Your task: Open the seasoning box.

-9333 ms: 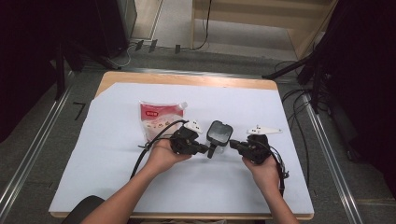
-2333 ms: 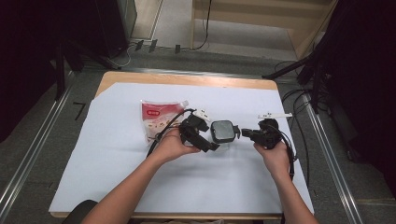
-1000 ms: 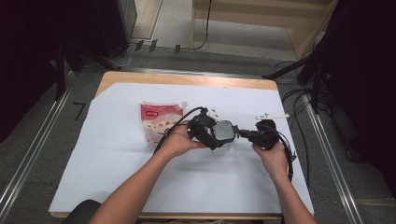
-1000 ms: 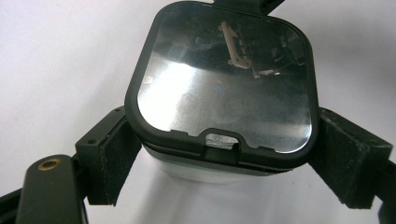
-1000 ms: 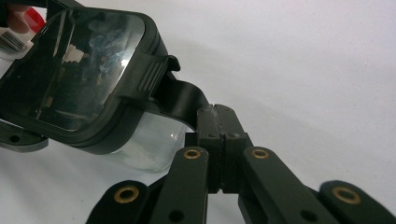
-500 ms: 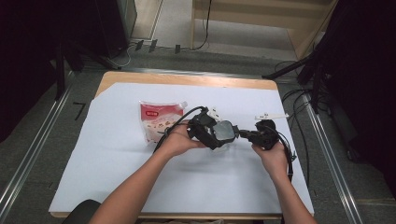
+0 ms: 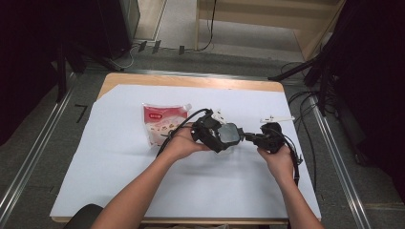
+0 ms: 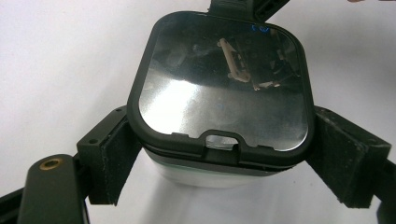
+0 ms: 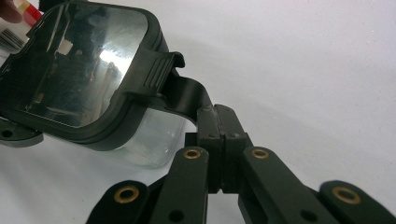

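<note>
A small clear box [image 7: 229, 135] with a black-rimmed, glossy lid [image 8: 219, 88] is held mid-table between both grippers. My left gripper [image 7: 216, 135] is shut on the box, its pads [image 8: 111, 156] pressing the two opposite sides under the lid rim. My right gripper [image 7: 247, 138] comes in from the right. Its jaws are shut on the lid's black latch tab [image 9: 184, 100], which sticks out from the lid's edge [image 9: 140, 79]. The box is tilted, lid facing up and towards the person.
A red-and-white snack pouch [image 7: 160, 121] lies flat just left of the left hand. Two small white plastic pieces [image 7: 218, 114] [image 7: 276, 118] lie behind the grippers. White paper [image 7: 119, 181] covers the table, and its wooden rim [image 7: 191, 81] shows at the back.
Nine seconds ago the box stood on the table between the grippers. Since then the left gripper has closed on its sides and the right on its latch tab. Almost nothing moved in the last second.
</note>
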Available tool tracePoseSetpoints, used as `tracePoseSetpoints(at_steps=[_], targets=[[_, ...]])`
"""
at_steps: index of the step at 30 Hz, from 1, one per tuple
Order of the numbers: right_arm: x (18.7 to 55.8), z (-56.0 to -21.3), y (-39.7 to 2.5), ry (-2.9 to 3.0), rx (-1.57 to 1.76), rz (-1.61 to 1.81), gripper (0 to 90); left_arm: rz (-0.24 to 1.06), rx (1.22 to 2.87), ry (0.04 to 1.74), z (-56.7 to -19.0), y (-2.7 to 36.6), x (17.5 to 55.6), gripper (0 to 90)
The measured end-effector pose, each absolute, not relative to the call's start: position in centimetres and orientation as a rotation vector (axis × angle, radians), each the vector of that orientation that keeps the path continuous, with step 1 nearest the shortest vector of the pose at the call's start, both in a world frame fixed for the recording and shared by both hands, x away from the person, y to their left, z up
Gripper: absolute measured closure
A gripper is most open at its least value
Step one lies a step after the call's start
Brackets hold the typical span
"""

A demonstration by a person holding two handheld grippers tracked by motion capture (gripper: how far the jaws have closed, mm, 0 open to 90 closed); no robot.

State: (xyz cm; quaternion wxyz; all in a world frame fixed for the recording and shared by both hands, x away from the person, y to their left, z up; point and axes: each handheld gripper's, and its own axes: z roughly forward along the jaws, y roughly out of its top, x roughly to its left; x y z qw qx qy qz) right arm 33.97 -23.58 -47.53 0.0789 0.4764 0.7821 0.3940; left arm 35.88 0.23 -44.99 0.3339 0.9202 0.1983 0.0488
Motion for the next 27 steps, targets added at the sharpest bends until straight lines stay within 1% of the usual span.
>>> tracePoseSetpoints(at_steps=[10, 17, 27], targets=[[33.93, -47.52, -23.41, 2.348, 1.411, 1.179, 90.0, 0.117, 2.407, 0.531, -44.99, 0.38, 35.95, 16.8], [33.92, -47.56, -23.29, 2.351, 1.408, 1.174, 90.0, 0.145, 2.402, 0.524, -45.14, 0.27, 35.96, 15.9], [33.91, -47.54, -23.25, 2.351, 1.407, 1.176, 90.0, 0.141, 2.404, 0.53, -44.95, 0.32, 35.93, 16.2]])
